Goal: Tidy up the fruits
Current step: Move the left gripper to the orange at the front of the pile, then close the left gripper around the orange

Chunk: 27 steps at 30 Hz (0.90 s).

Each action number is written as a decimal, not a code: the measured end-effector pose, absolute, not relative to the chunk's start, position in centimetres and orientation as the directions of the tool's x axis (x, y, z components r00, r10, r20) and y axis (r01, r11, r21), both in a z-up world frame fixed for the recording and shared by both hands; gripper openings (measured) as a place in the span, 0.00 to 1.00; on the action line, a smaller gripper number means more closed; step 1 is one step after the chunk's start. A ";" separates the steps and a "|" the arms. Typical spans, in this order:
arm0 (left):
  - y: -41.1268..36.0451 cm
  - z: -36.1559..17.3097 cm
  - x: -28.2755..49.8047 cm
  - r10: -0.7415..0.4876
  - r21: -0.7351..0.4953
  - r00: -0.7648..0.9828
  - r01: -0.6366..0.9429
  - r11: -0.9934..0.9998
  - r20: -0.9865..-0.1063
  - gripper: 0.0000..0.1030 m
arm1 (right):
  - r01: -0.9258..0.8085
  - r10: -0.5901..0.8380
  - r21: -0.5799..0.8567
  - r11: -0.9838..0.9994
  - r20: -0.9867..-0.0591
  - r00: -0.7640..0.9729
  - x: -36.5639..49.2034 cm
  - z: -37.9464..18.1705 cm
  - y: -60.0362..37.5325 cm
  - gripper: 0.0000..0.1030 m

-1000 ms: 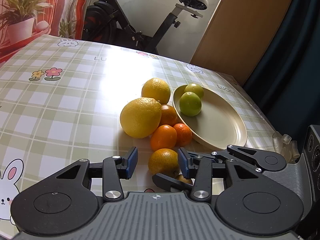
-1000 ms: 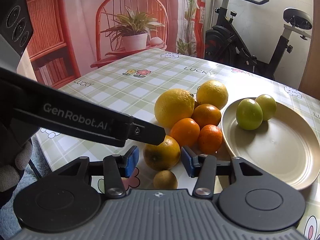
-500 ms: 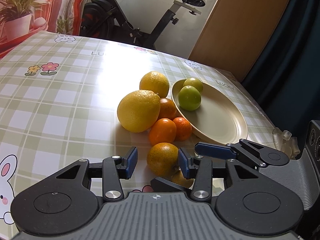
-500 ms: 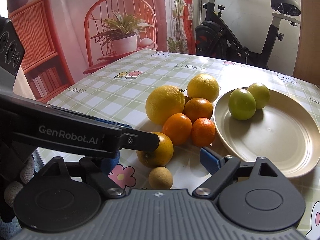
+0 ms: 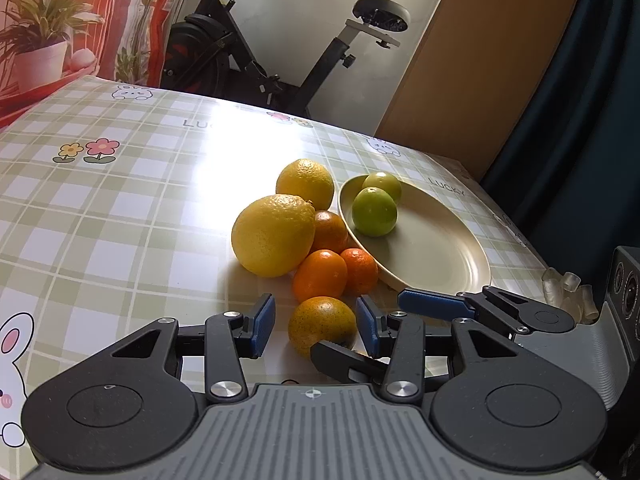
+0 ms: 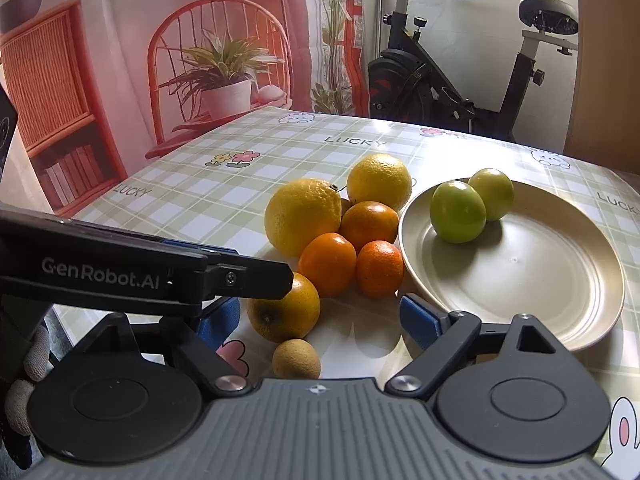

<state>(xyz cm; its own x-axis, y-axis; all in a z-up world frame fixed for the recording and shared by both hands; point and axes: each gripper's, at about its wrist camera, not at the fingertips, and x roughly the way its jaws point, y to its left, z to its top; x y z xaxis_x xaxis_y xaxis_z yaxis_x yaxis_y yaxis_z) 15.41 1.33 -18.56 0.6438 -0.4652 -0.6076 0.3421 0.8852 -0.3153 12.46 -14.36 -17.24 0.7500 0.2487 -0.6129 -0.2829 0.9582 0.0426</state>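
In the right wrist view, the left gripper's (image 6: 224, 280) black arm crosses the lower left of the frame, and its tip hides part of a speckled orange (image 6: 284, 312). Below that orange lies one small brownish fruit (image 6: 296, 359). The right gripper (image 6: 320, 316) is spread wide around both, touching neither. Up toward the centre sit two big yellow citrus (image 6: 303, 221), then three smaller oranges (image 6: 328, 264) packed against them. On the right, a cream plate (image 6: 560, 300) holds two green fruits (image 6: 458, 212).

In the left wrist view, the left gripper (image 5: 316, 322) stands open, its blue pads (image 5: 264, 322) flanking the speckled orange (image 5: 322, 324) without contact. The right gripper's finger (image 5: 432, 304) reaches in from the lower right.
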 end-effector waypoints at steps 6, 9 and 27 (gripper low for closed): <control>1.3 -18.8 15.5 -0.479 -0.330 0.623 0.348 0.878 -0.618 0.45 | -0.337 0.249 -0.031 0.941 -0.610 0.753 12.0 -17.2 -13.1 0.81; 1.2 -18.9 15.5 -0.488 -0.328 0.616 0.362 0.873 -0.619 0.45 | -0.335 0.261 -0.013 0.942 -0.597 0.758 12.1 -17.2 -13.5 0.73; 0.9 -19.4 15.7 -0.481 -0.315 0.612 0.365 0.876 -0.628 0.39 | -0.363 0.319 0.054 0.930 -0.609 0.726 13.0 -18.1 -13.3 0.45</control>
<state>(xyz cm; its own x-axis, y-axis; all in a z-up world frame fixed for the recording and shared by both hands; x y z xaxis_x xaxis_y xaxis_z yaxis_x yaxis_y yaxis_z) 15.73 0.86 -19.42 0.6115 -0.4811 -0.6281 0.3655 0.8759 -0.3151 12.99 -13.34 -18.14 0.7260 0.3186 -0.6095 -0.3631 0.9302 0.0537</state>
